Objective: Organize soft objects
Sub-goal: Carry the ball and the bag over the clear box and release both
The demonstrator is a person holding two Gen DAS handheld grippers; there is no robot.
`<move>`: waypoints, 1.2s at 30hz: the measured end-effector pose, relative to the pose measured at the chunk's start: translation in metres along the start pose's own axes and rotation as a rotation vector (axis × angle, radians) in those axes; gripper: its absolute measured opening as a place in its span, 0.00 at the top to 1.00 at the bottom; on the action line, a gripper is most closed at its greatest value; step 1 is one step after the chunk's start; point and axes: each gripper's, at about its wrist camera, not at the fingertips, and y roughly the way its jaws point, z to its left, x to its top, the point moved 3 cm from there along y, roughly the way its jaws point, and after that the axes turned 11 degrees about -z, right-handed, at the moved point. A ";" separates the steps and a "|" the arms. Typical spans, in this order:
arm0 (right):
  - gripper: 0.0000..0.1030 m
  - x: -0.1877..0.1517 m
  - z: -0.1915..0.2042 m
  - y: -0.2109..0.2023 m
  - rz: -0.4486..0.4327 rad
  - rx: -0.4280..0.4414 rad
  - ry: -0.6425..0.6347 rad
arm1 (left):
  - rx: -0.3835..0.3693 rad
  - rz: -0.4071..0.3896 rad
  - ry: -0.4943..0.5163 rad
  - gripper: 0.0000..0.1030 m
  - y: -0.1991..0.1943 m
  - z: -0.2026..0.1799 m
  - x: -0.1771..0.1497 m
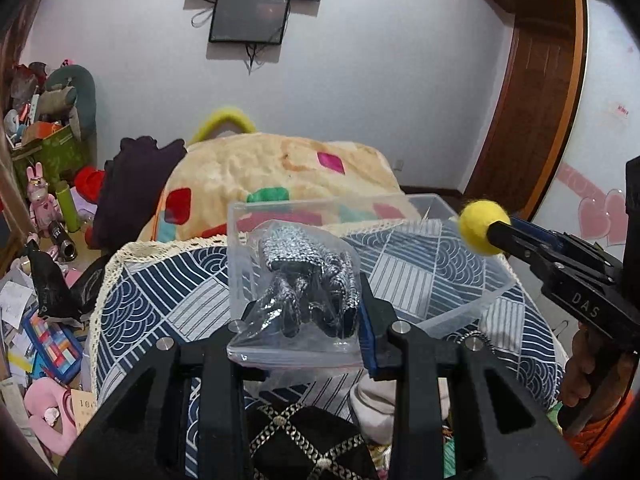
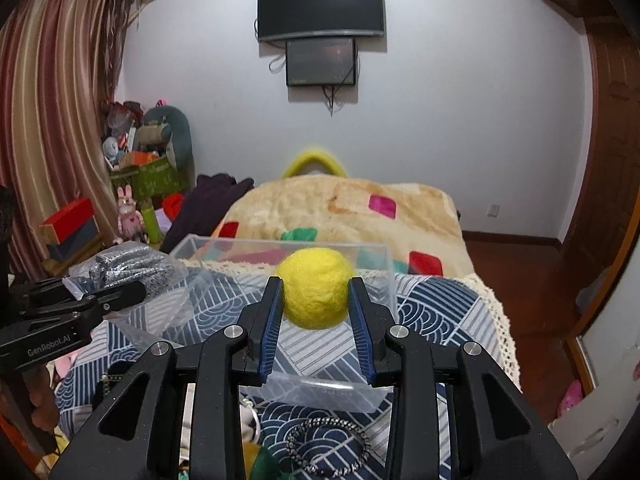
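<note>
Left gripper (image 1: 304,320) pinched a clear bag of grey knitwear (image 1: 308,276); right gripper (image 2: 316,300) clamped on a yellow felt ball (image 2: 315,288). Both held aloft over the clear bin (image 2: 384,280) on the bed's near end, seemingly for dropping in.

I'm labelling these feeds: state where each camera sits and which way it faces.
Left wrist: on the left gripper, facing the bed; it holds a bagged grey knit item; a hand shows.
Right wrist: on the right gripper, facing the same wall; it holds a yellow felt ball.
Shared: the clear plastic box, the wall TV, each other's gripper.
</note>
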 end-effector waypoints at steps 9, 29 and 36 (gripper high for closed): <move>0.71 -0.016 -0.004 0.026 0.106 -0.005 -0.013 | 0.032 0.074 0.032 0.68 0.039 -0.001 -0.009; 0.58 -0.022 -0.009 0.032 0.170 0.020 -0.013 | 0.056 0.050 0.068 0.43 0.033 -0.004 -0.011; 0.56 -0.009 -0.009 0.015 0.108 0.014 -0.008 | 0.036 -0.011 0.063 0.33 0.007 -0.009 0.001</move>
